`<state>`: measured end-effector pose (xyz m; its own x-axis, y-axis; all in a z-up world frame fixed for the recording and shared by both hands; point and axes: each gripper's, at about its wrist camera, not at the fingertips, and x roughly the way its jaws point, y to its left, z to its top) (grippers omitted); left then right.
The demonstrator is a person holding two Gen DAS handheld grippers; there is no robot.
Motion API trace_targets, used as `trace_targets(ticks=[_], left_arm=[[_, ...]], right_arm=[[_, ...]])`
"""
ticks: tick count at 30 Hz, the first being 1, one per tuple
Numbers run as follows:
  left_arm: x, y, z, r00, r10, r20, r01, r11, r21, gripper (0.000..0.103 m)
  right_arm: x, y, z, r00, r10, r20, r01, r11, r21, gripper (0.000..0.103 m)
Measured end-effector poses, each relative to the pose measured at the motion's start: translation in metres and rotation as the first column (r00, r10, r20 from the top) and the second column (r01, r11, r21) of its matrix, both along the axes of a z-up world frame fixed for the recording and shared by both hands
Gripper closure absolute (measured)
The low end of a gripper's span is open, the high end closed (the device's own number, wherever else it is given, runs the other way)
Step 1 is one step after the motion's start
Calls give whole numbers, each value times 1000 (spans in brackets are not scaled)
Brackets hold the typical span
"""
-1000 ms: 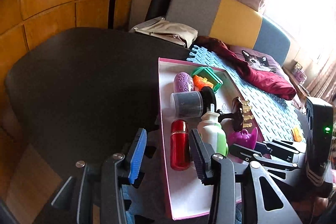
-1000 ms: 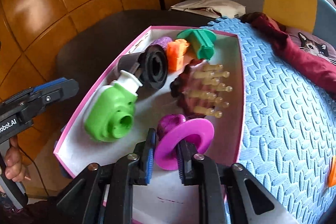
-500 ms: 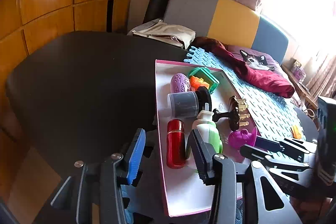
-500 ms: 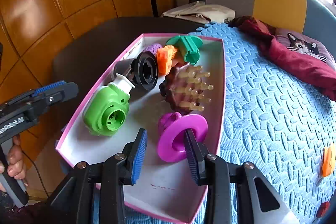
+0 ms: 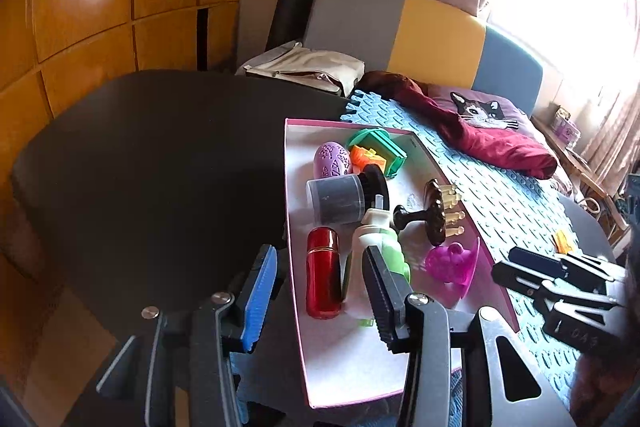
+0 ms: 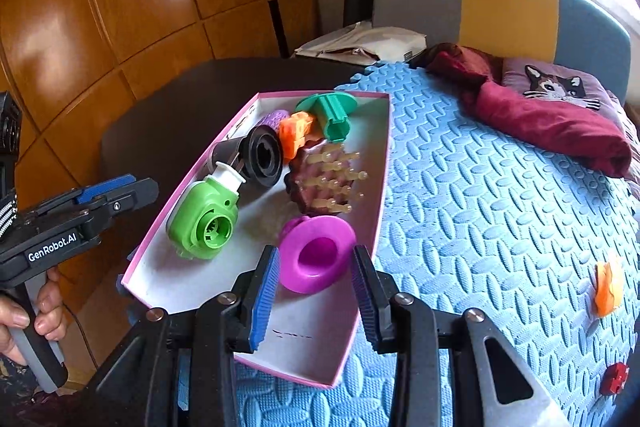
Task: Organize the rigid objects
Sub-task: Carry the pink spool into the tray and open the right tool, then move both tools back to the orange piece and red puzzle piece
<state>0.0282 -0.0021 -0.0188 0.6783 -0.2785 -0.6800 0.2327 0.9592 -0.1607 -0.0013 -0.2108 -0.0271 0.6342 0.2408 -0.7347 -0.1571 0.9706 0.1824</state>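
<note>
I see a dark round bench (image 5: 152, 155) half covered by a blue embossed foam mat (image 6: 480, 195), wood panels behind and a grey, yellow and blue sofa by a bright window. On it sits a shallow pink-edged white box (image 6: 372, 187). My right gripper (image 6: 314, 291) tilts down over the box's near end, fingers (image 6: 264, 287) apart, nothing clamped; the glossy purple flanged cup (image 6: 316, 255) lies in the box just beyond them. My left gripper (image 5: 320, 291) angles down at the box's left edge, fingers (image 5: 258, 291) released, straddling the rim. Inside the box lie a red metal cylinder (image 5: 323, 273), a green bottle (image 6: 204, 219), a pegged brush (image 6: 324, 179) and a dark jar (image 5: 340, 199).
</note>
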Motion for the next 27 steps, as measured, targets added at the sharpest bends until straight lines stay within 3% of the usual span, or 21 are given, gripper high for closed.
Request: trace_targets(ticks=[16,23,27], left_arm=[[-10,-25,10,996,-70,47,68,996,58,55],[-13,-47,14,990,-129,55,125,989,77,54],[-13,-64,19,983,-175,64,169,982,88,52]], right_arm=[[-21,-61,15,992,-121,29,123,991,-55,65],[-40,-112,16,972,-233,29,235,968,-85,63],[-56,-151,21,943,-329,44,332,938,-100,62]])
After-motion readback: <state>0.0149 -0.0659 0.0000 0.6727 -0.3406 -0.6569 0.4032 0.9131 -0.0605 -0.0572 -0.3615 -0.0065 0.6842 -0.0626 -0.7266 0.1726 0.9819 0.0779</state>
